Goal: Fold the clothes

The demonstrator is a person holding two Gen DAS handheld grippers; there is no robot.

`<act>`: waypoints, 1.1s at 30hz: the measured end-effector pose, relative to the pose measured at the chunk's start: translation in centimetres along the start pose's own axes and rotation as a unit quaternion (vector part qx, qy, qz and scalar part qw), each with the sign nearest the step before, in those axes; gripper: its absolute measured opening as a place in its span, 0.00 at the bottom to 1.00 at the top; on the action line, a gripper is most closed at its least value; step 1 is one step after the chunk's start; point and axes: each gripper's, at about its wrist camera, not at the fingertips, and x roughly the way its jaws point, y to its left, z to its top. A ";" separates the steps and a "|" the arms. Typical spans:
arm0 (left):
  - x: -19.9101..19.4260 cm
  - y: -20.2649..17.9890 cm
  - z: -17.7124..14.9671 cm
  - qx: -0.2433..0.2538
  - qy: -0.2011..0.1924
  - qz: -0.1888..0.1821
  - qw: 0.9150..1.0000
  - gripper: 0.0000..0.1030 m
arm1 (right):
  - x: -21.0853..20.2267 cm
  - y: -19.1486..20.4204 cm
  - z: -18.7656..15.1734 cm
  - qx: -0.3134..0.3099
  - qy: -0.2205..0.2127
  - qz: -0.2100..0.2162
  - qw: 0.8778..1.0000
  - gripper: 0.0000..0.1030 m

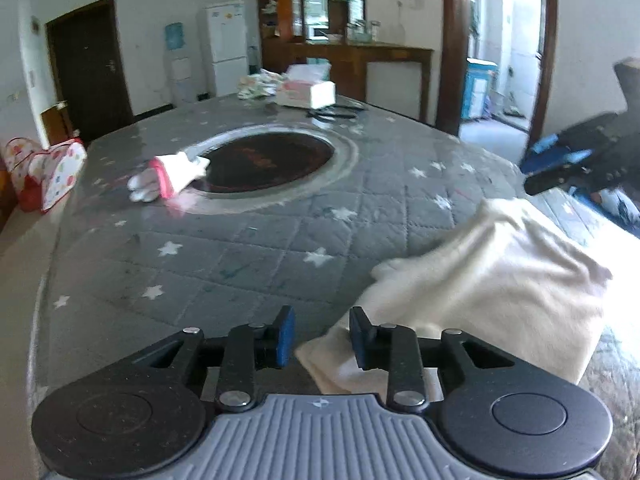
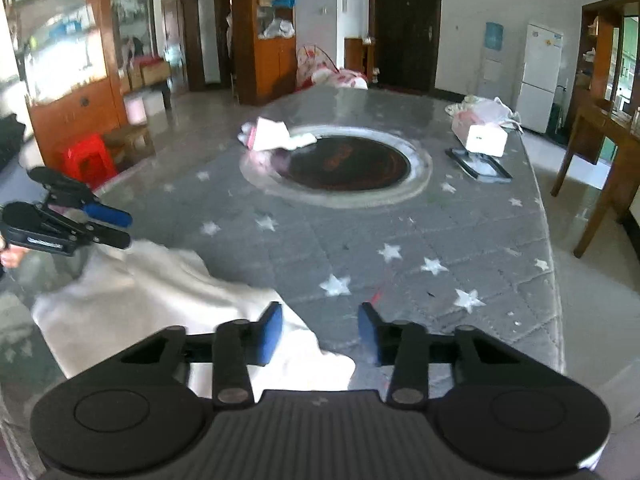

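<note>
Left wrist: one cream garment, two grippers, left and right, jaws apart, gripping nothing.

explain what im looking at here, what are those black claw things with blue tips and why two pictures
The black claws are two hand-held grippers; a person carries one in each hand, and each has a wide-angle camera looking along its fingers. One picture comes from the left gripper, the other from the right gripper; each also catches the other at its edge.

Both sit over a table under a grey quilted star-print cover with a dark round inset in the middle. A cream cloth lies crumpled near the front edge. Farther off are a white glove with a pink cuff and a tissue box.

Both grippers are open. The cloth lies under and between their blue pads, but neither is pinching it.
</note>
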 end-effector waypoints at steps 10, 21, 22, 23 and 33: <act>-1.2 -2.2 1.4 -0.024 -0.030 -0.047 0.998 0.29 | 4.7 2.6 -0.3 0.007 0.028 0.048 0.998 0.17; 3.6 -4.4 1.8 -0.035 0.009 -0.075 0.997 0.29 | 5.9 3.5 0.3 -0.001 0.024 0.050 0.998 0.17; 4.0 -4.2 1.6 -0.037 0.013 -0.067 0.997 0.29 | 6.4 3.5 0.1 0.001 0.029 0.049 0.998 0.17; 4.4 -4.0 1.5 -0.039 0.018 -0.059 0.997 0.29 | 6.7 3.4 0.0 0.005 0.031 0.049 0.998 0.17; 3.6 -4.5 1.9 -0.043 0.004 -0.055 0.998 0.29 | 6.8 4.6 0.7 -0.002 0.019 0.067 0.998 0.18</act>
